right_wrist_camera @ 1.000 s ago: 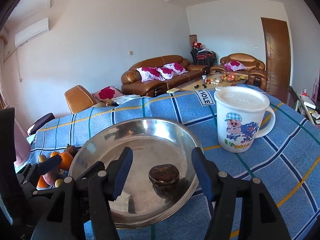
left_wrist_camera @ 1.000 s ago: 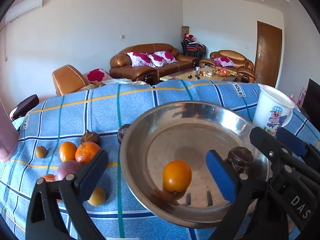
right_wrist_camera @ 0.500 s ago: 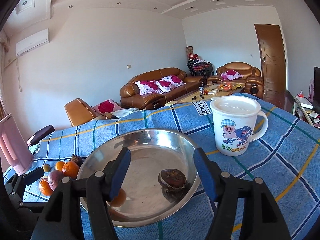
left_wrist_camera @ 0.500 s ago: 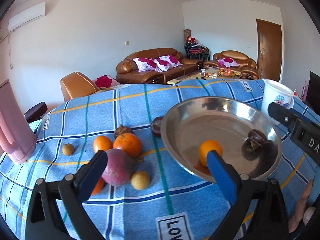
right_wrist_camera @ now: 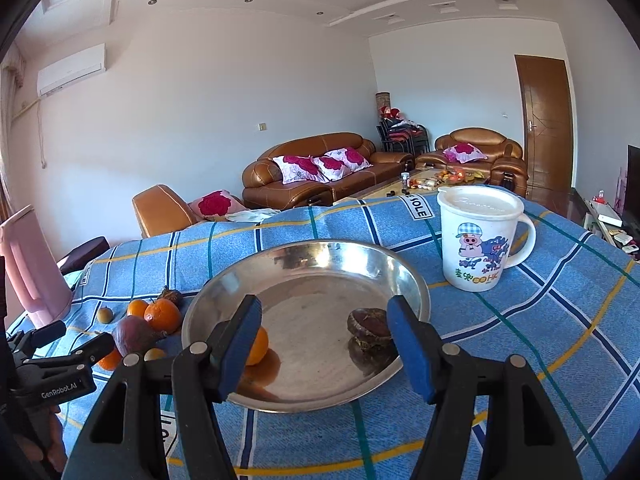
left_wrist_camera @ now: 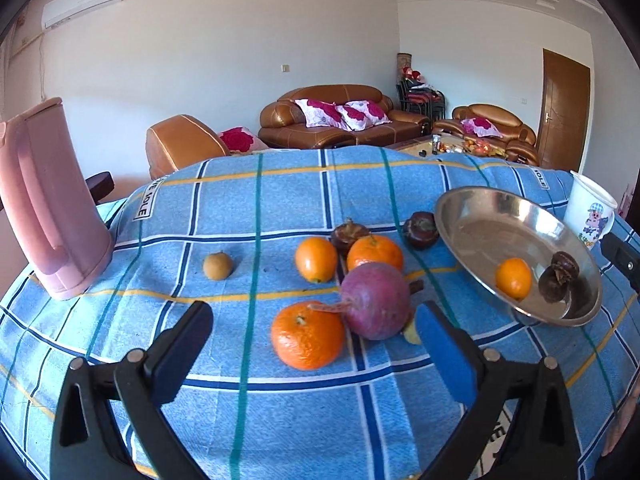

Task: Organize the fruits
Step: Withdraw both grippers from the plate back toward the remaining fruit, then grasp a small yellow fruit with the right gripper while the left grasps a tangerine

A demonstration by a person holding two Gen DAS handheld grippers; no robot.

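A steel bowl (left_wrist_camera: 472, 208) (right_wrist_camera: 404, 276) on the blue checked cloth holds a small orange (left_wrist_camera: 513, 278) (right_wrist_camera: 256, 346) and a dark brown fruit (left_wrist_camera: 558, 276) (right_wrist_camera: 368, 322). Left of it lie loose fruits: a big orange (left_wrist_camera: 307, 335), a purple fruit (left_wrist_camera: 376, 300), two more oranges (left_wrist_camera: 316, 259), two dark fruits (left_wrist_camera: 419, 229) and a small tan fruit (left_wrist_camera: 217, 265). My left gripper (left_wrist_camera: 312, 340) stands open, empty, just short of the big orange. My right gripper (right_wrist_camera: 324, 340) hangs open over the bowl's near rim, gripping nothing.
A pink jug (left_wrist_camera: 48, 200) stands at the cloth's left edge. A white cartoon mug (right_wrist_camera: 478, 236) with a lid stands right of the bowl. Sofas and a door fill the room behind. Bare cloth lies in front of both grippers.
My left gripper has swung left, away from the bowl, and now faces the loose fruits. The right gripper has drawn back a little from the bowl; both stay open.
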